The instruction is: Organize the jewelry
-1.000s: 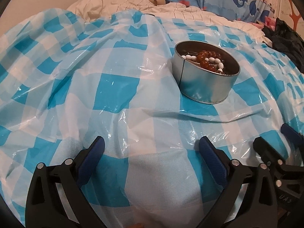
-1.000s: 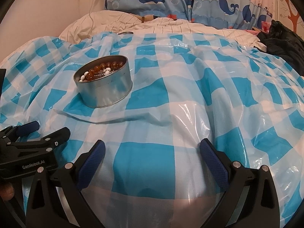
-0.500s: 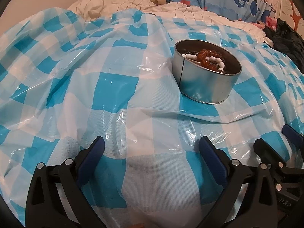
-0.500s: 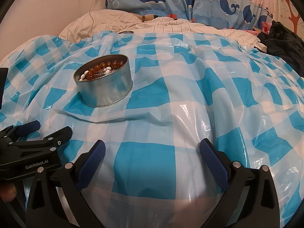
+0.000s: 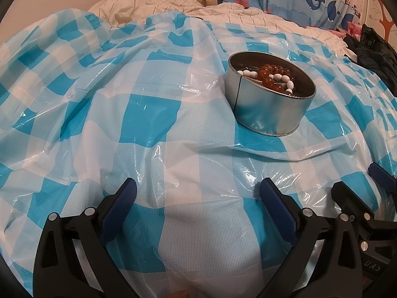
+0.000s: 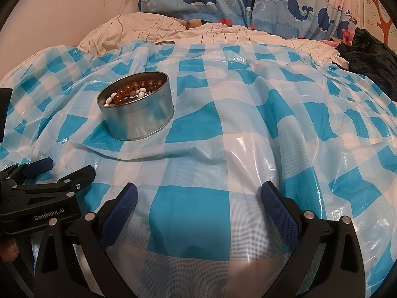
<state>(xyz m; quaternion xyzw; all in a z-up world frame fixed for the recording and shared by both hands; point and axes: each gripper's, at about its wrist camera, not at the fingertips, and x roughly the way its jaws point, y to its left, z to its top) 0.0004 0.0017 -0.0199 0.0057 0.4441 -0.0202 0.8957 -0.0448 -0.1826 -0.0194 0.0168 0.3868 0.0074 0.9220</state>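
Nothing has moved: bead jewelry (image 5: 271,78) lies in tin (image 5: 268,114), both grippers gaping.

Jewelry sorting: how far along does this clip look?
Done: amber beads and white beads lie inside the tin. In hand: nothing; left gripper and right gripper are open and empty. Left: no loose jewelry shows on the checked sheet.

Whale-print curtain (image 6: 223,2) behind bed (image 6: 198,28), cream wall (image 6: 62,12).

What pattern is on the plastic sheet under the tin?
Blue-and-white checks on the plastic sheet beneath the tin; clearest in the right wrist view.
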